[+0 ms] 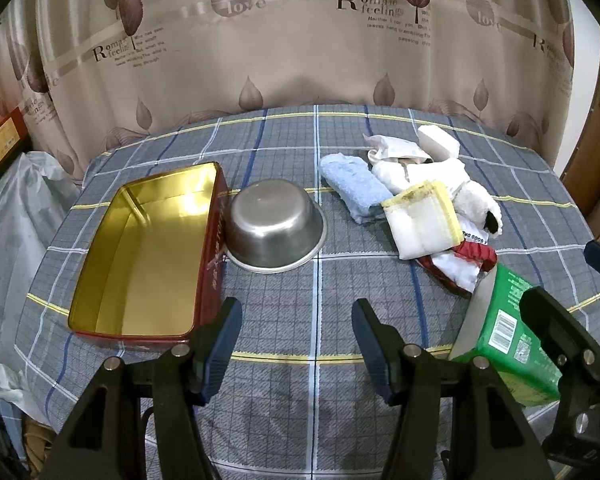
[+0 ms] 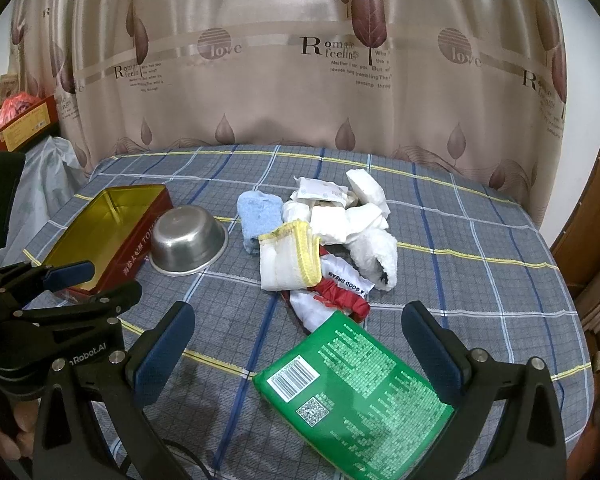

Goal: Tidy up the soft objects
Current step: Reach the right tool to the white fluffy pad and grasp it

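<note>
A pile of soft things lies right of centre on the plaid table: a rolled blue towel (image 1: 354,184) (image 2: 258,216), a white cloth with a yellow edge (image 1: 420,220) (image 2: 288,260), a white plush (image 1: 472,196) (image 2: 376,252), a red and white pouch (image 1: 464,264) (image 2: 332,292) and white packets (image 1: 438,142) (image 2: 366,188). A green tissue pack (image 2: 352,392) (image 1: 504,336) lies between the wide-apart fingers of my right gripper (image 2: 300,356), which is open. My left gripper (image 1: 296,344) hangs open over bare cloth, beside an open red tin (image 1: 140,256) (image 2: 108,232).
An upside-down steel bowl (image 1: 274,224) (image 2: 188,240) sits between the tin and the soft pile. A curtain (image 1: 300,40) hangs behind the round table (image 1: 316,280). Plastic bags (image 1: 16,208) and a red box (image 2: 24,124) stand off the left edge. A wooden door (image 2: 596,240) is at the right.
</note>
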Action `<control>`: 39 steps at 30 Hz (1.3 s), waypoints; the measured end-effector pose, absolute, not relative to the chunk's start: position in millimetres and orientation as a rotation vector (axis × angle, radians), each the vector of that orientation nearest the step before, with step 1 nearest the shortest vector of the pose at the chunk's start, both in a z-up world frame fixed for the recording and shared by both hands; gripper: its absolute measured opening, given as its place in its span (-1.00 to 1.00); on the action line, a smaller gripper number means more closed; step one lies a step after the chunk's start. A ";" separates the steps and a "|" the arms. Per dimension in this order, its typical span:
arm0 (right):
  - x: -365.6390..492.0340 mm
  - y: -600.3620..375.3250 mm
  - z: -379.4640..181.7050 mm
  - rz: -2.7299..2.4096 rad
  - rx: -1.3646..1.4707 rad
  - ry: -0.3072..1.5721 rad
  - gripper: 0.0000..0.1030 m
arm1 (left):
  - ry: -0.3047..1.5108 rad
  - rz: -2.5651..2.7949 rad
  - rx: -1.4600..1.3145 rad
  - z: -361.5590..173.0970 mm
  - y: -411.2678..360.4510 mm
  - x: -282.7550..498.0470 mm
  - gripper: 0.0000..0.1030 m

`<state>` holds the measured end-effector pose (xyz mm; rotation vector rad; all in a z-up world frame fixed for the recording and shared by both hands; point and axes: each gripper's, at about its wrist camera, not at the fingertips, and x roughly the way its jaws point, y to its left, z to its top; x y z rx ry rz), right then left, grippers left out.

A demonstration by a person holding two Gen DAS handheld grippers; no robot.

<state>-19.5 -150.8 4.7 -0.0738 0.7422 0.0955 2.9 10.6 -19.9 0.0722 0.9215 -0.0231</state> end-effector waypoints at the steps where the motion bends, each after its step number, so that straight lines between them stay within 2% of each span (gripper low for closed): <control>1: -19.9 -150.3 4.8 0.096 -0.074 0.742 0.99 | 0.922 -0.023 0.073 -20.3 10.8 2.6 0.14; 34: 9.2 -184.7 -6.4 0.078 -0.135 0.771 0.99 | 0.969 -0.013 0.101 -40.8 10.9 19.4 0.14; 38: 21.9 -201.5 -11.6 0.086 -0.166 0.798 0.90 | 0.977 -0.010 0.099 -44.9 13.0 24.5 0.14; 39: 25.9 -205.8 -13.4 0.089 -0.173 0.808 0.82 | 0.979 -0.012 0.099 -45.9 13.2 25.9 0.14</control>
